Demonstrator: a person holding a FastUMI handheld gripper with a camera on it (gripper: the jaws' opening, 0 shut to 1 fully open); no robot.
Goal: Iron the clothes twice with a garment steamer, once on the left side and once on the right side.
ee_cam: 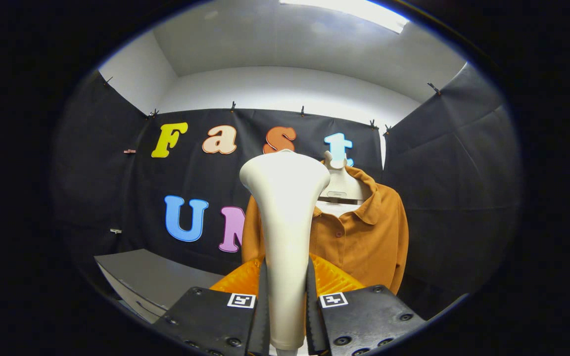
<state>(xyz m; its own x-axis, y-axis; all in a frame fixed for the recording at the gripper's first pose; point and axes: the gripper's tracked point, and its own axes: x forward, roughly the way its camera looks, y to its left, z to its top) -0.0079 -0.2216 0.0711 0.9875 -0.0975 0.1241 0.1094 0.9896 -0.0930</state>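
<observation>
**Steamer clamped upright before a hung shirt**

Lower centre of the frame: the gripper [287, 301] was pinched on the handle of the white garment steamer [285, 217], with one finger pressing each side of it. Each finger carried a small square marker near its inner edge. The steamer rose upright from between the fingers, narrow at the grip and flaring to a broad rounded head at mid-frame. Behind the handle, the ribbed pads [332, 277] spread outward on both sides.

Lower left: a grey tabletop [151, 277] lay beyond the left finger, its pale front edge angled toward the camera.

Centre right, beyond the fingers: an orange collared shirt [369, 237] hung on a pale hanger [342, 185], buttoned down the front. The steamer stood in front of the shirt's left part and hid it; the collar, placket and right sleeve remained visible. Whether the steamer head touched the fabric could not be told.

Farther back: black cloth [453, 188] clipped along its top edge formed the booth's walls across the middle of the frame. Above it, white room walls met a grey ceiling [290, 44], with a bright light panel [349, 10] at the upper centre.
</observation>
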